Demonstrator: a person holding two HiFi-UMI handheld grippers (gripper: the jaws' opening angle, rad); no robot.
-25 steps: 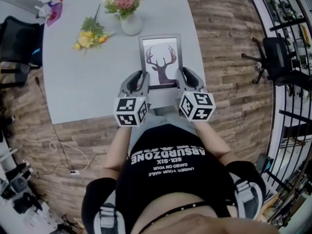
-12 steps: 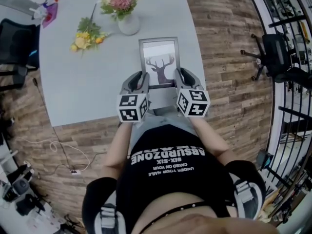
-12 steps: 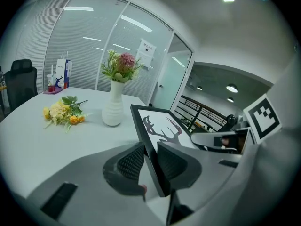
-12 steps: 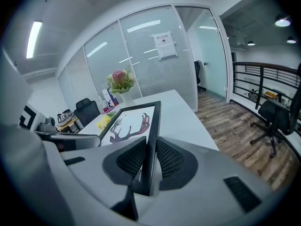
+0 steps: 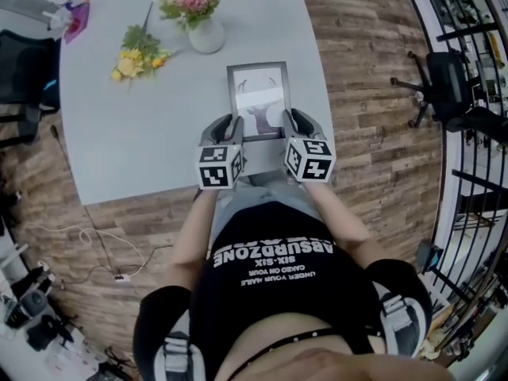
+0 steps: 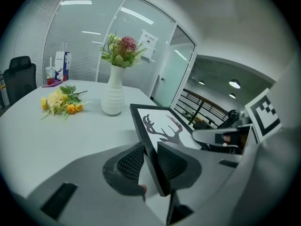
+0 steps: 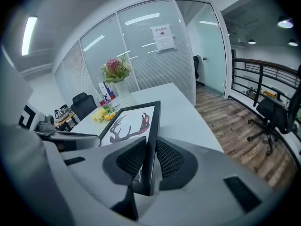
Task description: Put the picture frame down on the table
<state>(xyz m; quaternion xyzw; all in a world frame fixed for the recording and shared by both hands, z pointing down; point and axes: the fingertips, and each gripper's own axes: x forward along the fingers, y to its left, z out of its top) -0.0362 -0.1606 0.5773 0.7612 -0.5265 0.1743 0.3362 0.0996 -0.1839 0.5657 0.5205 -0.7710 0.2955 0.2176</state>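
Observation:
A black picture frame [image 5: 258,99] with a deer-antler print is held over the near right part of the grey table [image 5: 135,125]. My left gripper [image 5: 230,137] is shut on the frame's left edge [image 6: 149,145]. My right gripper [image 5: 292,132] is shut on its right edge [image 7: 151,140]. The frame [image 6: 164,128] tilts with its far end lower, toward the tabletop. In the right gripper view the antler print [image 7: 129,125] faces up. Whether the frame touches the table I cannot tell.
A white vase of pink flowers [image 5: 202,22] stands at the back of the table, just beyond the frame. A loose bunch of yellow flowers [image 5: 139,54] lies to its left. A black office chair [image 5: 448,86] stands on the wood floor to the right.
Both grippers have carried the frame forward and tipped it flatter, so it looks shorter in the head view. The grip on both edges is unchanged.

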